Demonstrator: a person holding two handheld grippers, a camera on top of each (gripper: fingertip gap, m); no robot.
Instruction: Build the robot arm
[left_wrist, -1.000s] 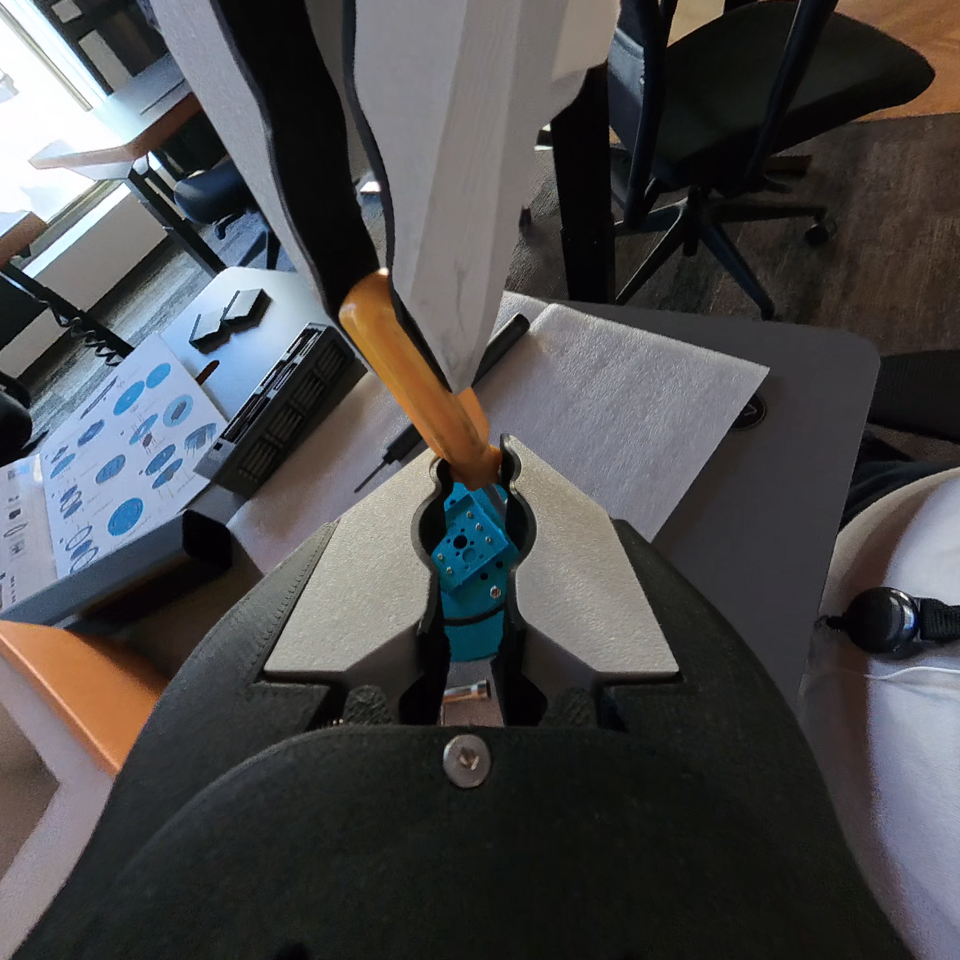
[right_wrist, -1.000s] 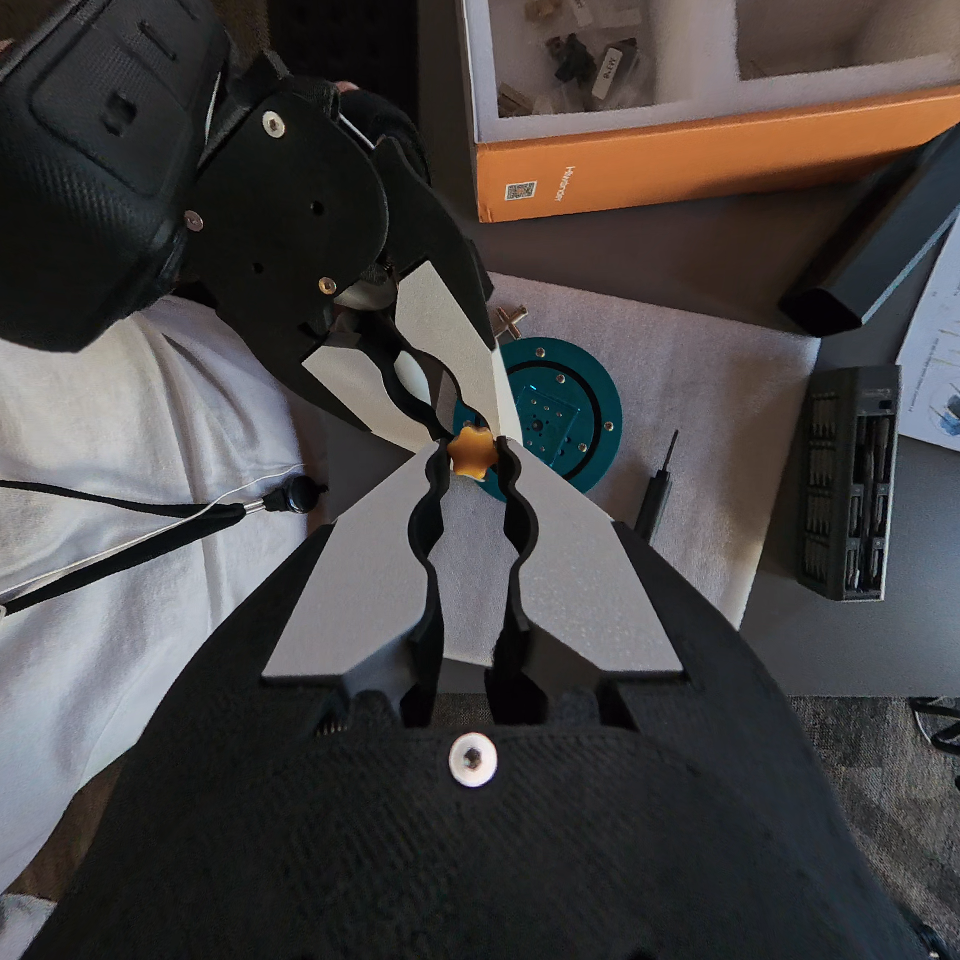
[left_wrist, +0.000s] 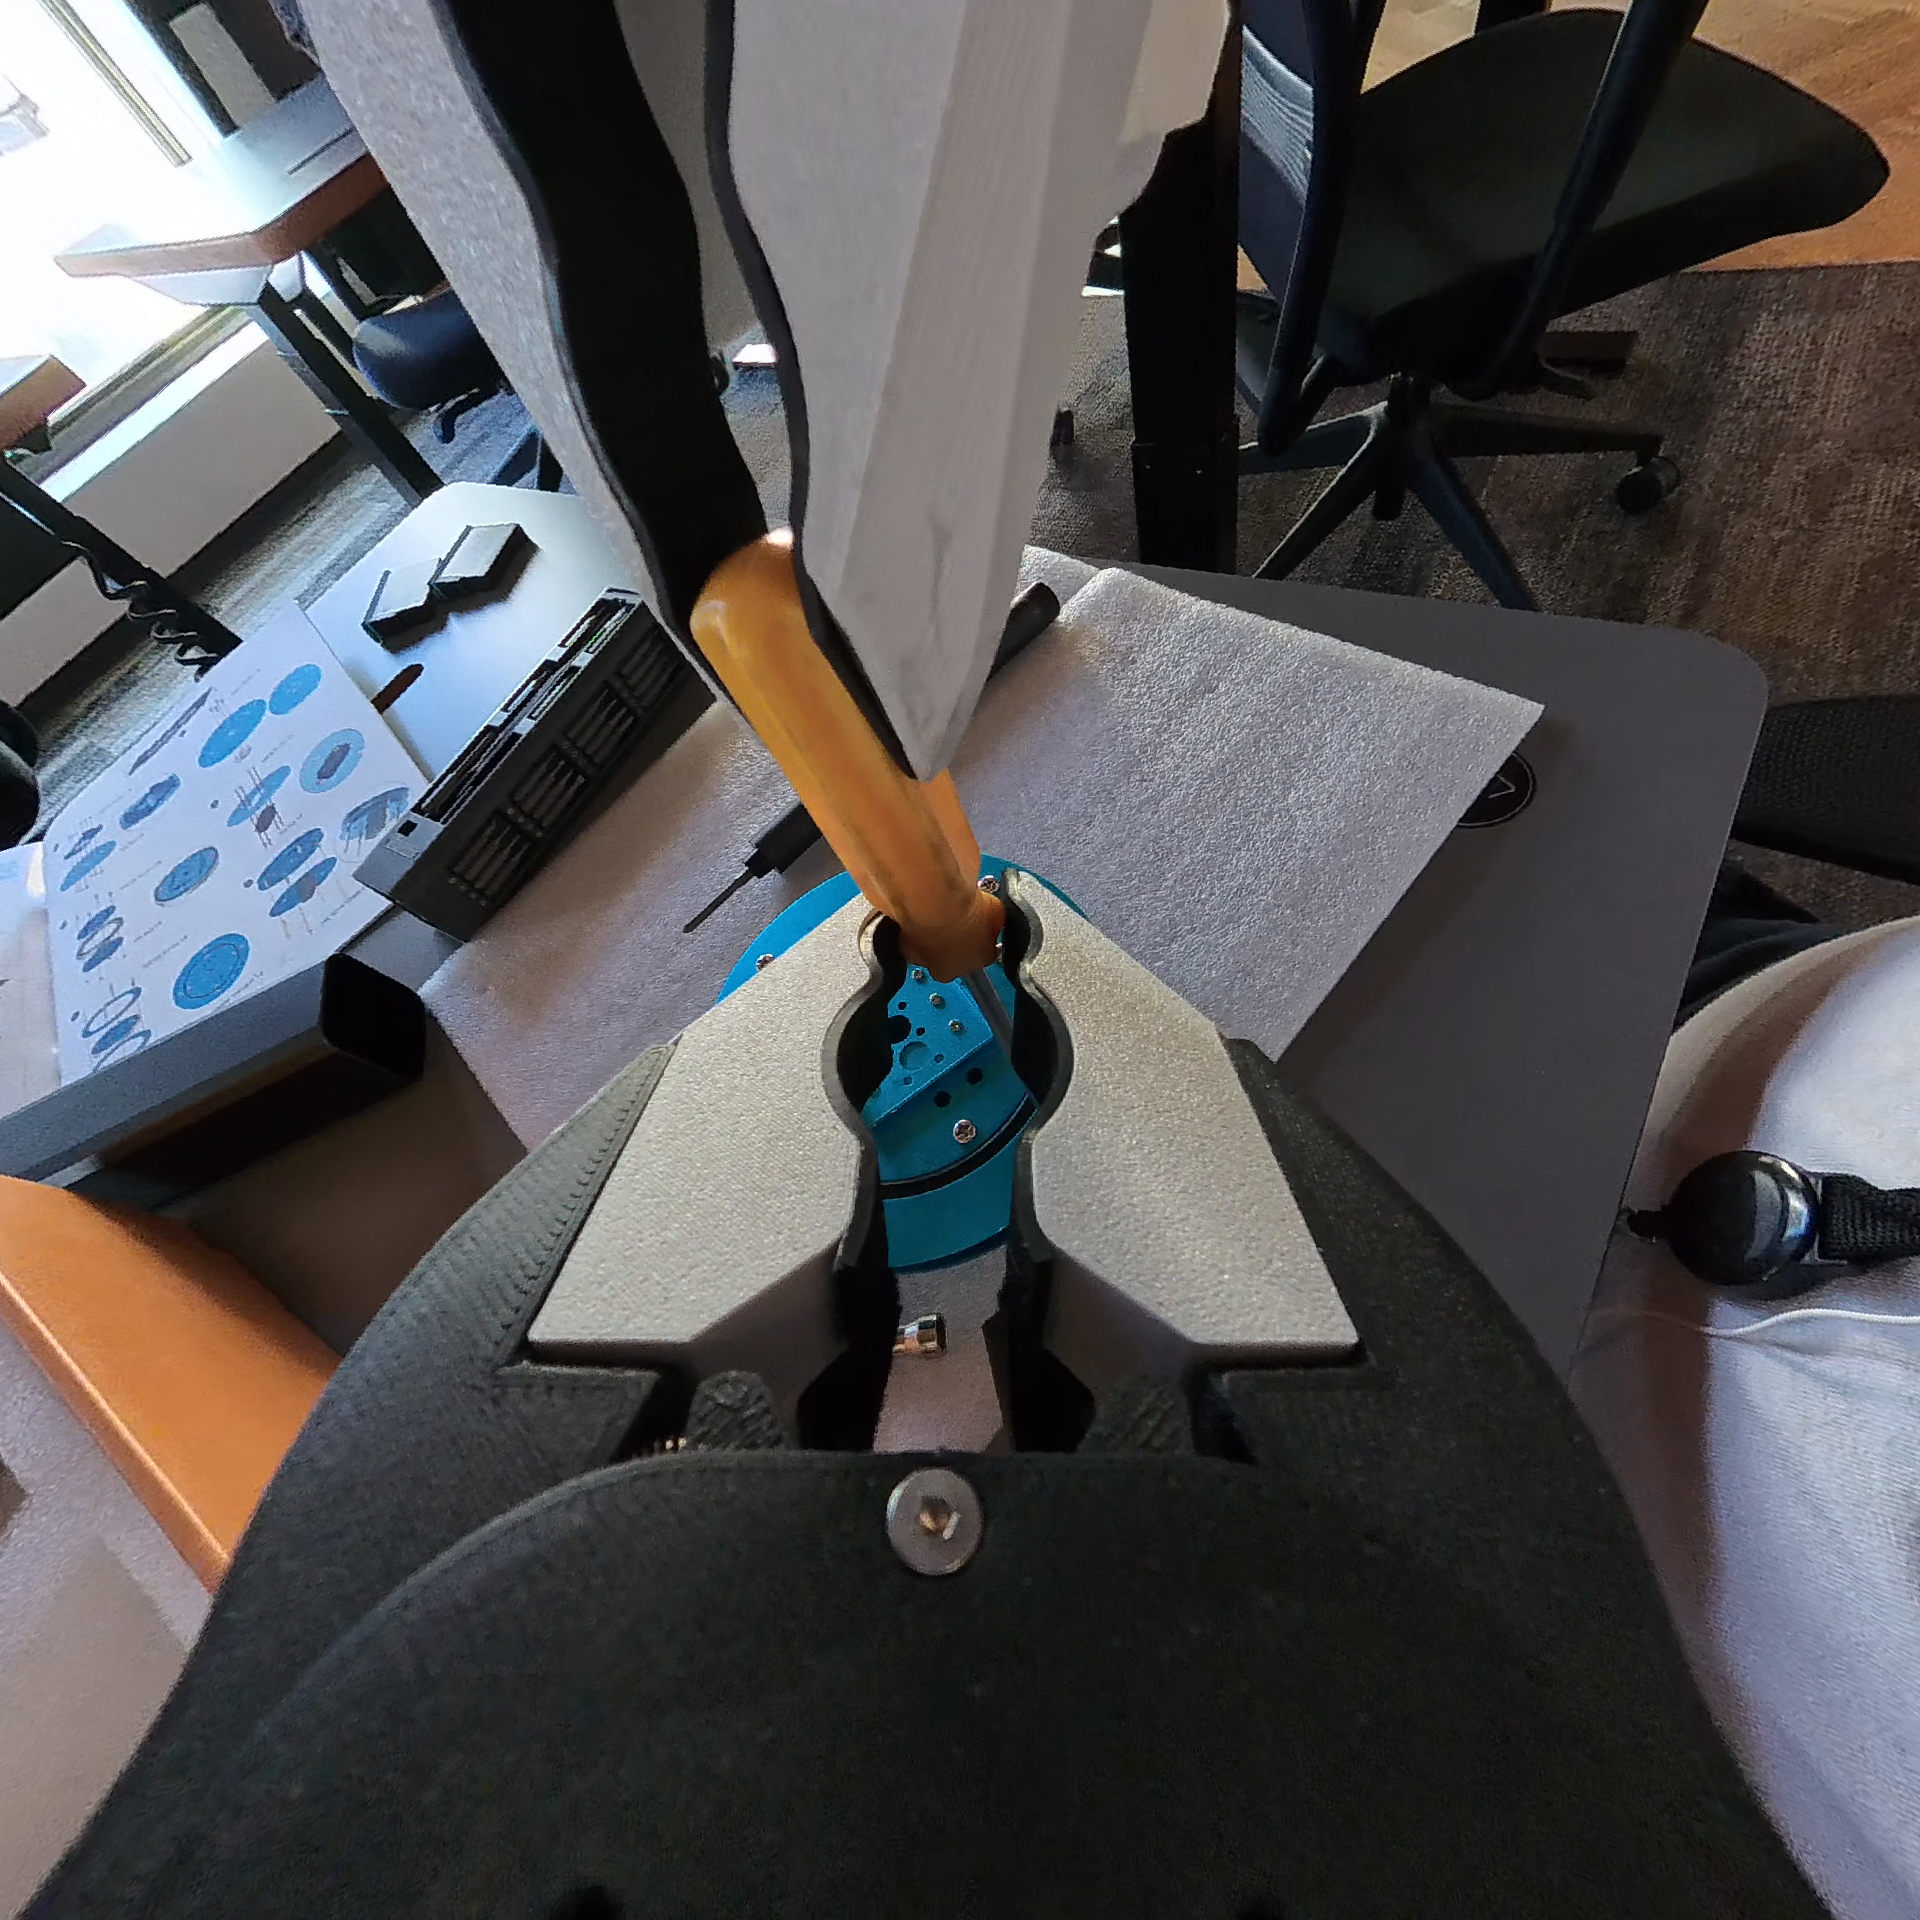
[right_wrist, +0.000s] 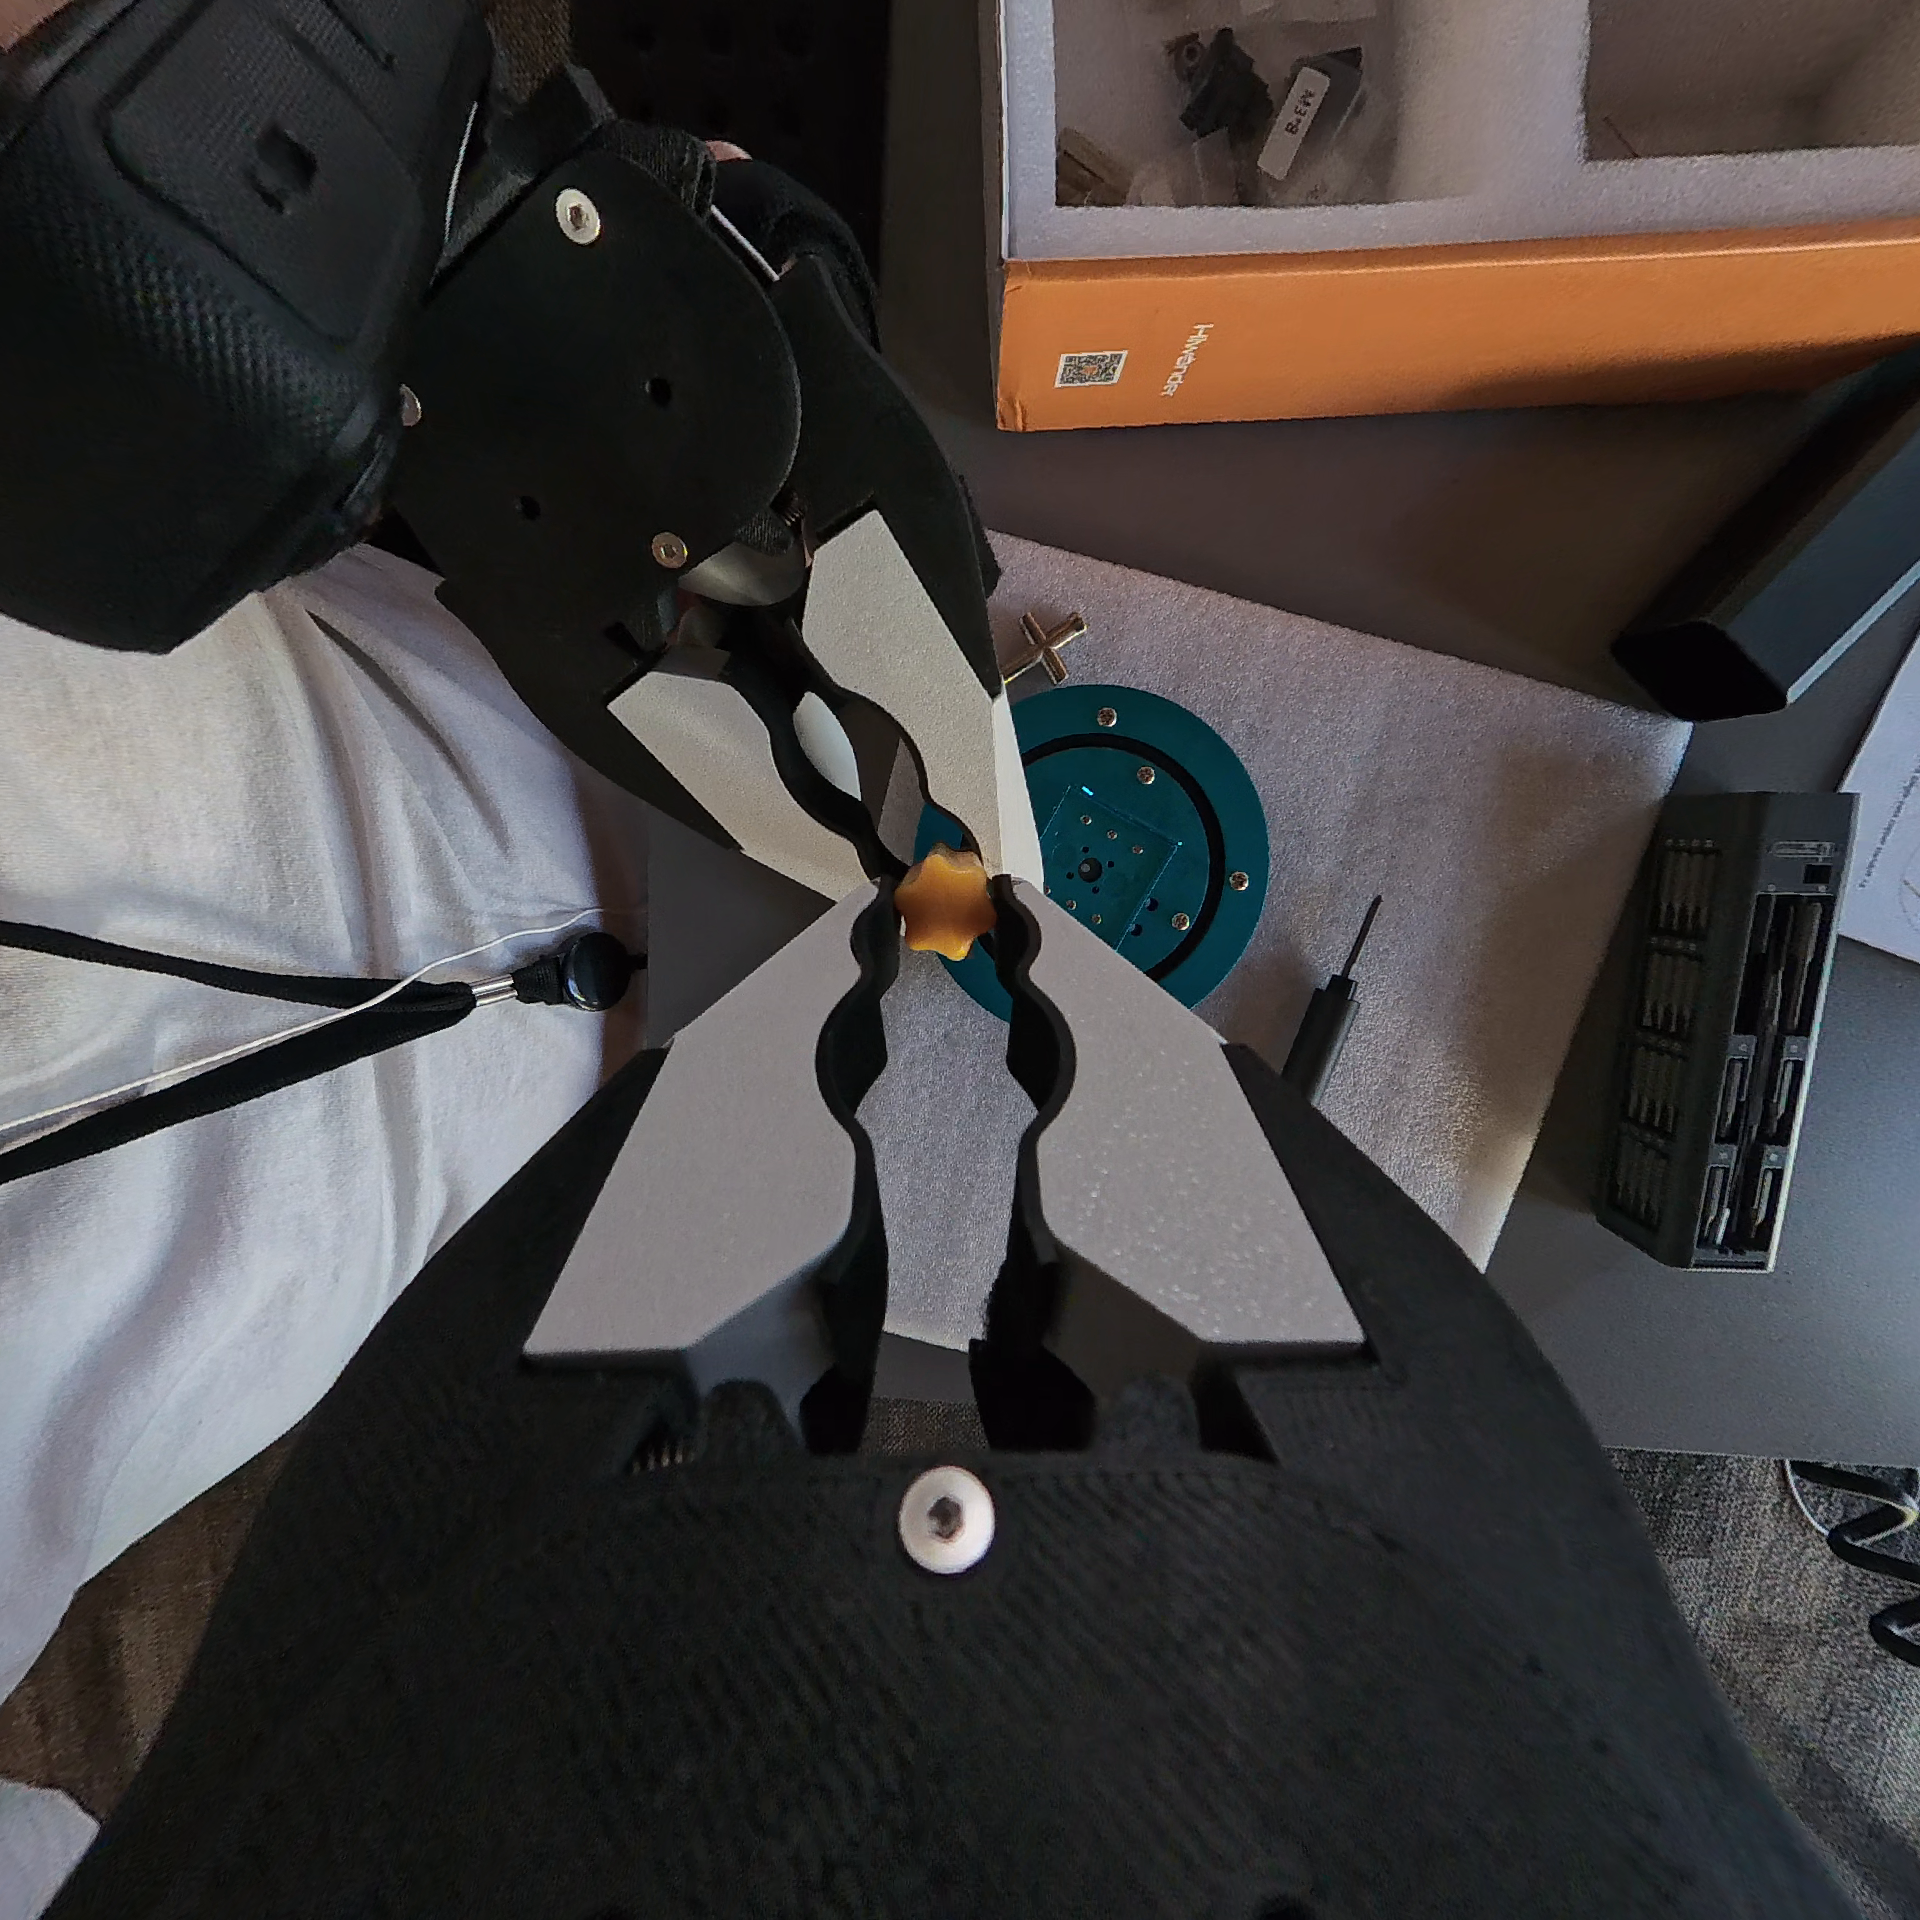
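screwdriver (left_wrist: 831, 758), with its amber handle, was clamped by both claws at once: the right gripper (right_wrist: 940, 914) had its two grey fingers closed on the fluted butt of the handle, seen end-on in the right wrist view, while the left gripper (left_wrist: 940, 925) was closed at its tips around the handle's lower end, where the thin metal shaft (left_wrist: 992, 1003) came out. the tool stood tilted, its shaft running down between the left fingers to a small blue block (left_wrist: 935, 1060) on top of a round blue disc (right_wrist: 1195, 831) studded with little screws. the disc lay on a white foam sheet (left_wrist: 1226, 748) spread over a grey table (left_wrist: 1621, 831). a small metal cross-shaped piece (right_wrist: 1049, 644) lay on the foam just beyond the disc, and a thin black driver (right_wrist: 1335, 997) lay beside it on the other side. farther out sat a dark bit case (right_wrist: 1725, 1039), a printed sheet with blue drawings (left_wrist: 197, 831), and an orange box (right_wrist: 1455, 332) with foam compartments. a person's white-clothed lap (right_wrist: 260, 935) was close beside the table.
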